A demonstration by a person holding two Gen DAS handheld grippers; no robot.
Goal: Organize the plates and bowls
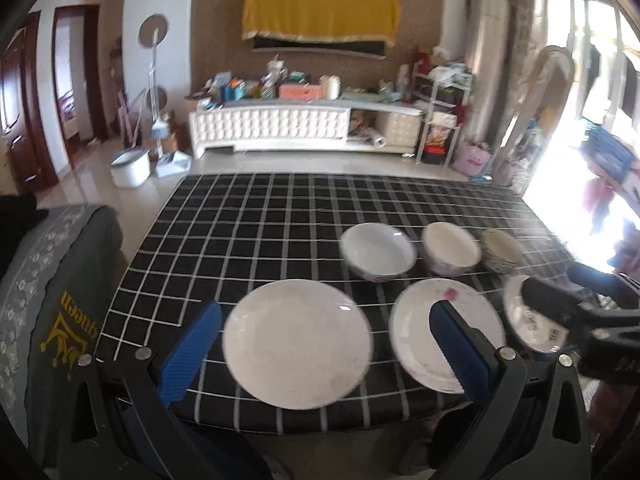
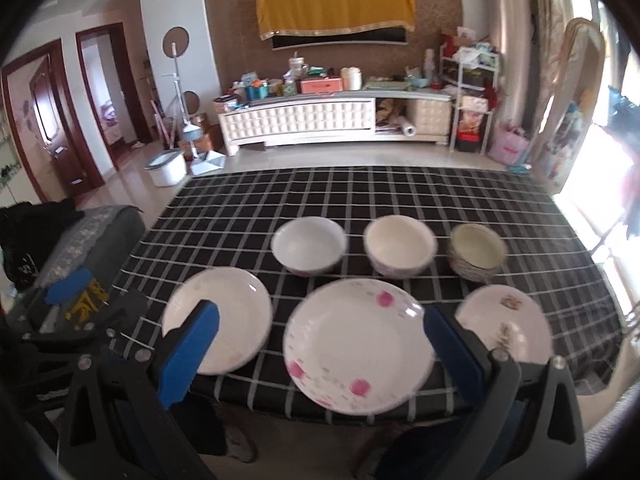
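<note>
Three plates lie in a front row on the checked table: a plain white plate point(image 1: 298, 344) point(image 2: 224, 318), a pink-flowered plate point(image 2: 358, 344) point(image 1: 440, 332) and a small patterned plate point(image 2: 506, 322) point(image 1: 532, 316). Behind them stand a white bowl point(image 1: 378, 250) point(image 2: 309, 245), a cream bowl point(image 1: 451, 247) point(image 2: 400, 245) and a small patterned bowl point(image 1: 500, 249) point(image 2: 477, 251). My left gripper point(image 1: 324, 336) is open and empty, hovering over the plain plate. My right gripper point(image 2: 320, 344) is open and empty, hovering over the flowered plate; it also shows in the left wrist view point(image 1: 580, 304).
The black-and-white checked tablecloth point(image 2: 400, 192) covers the table. A grey sofa point(image 1: 48, 280) sits left of it. A white TV cabinet point(image 2: 332, 120) with clutter stands across the floor, with a white bucket point(image 2: 166, 168) nearby.
</note>
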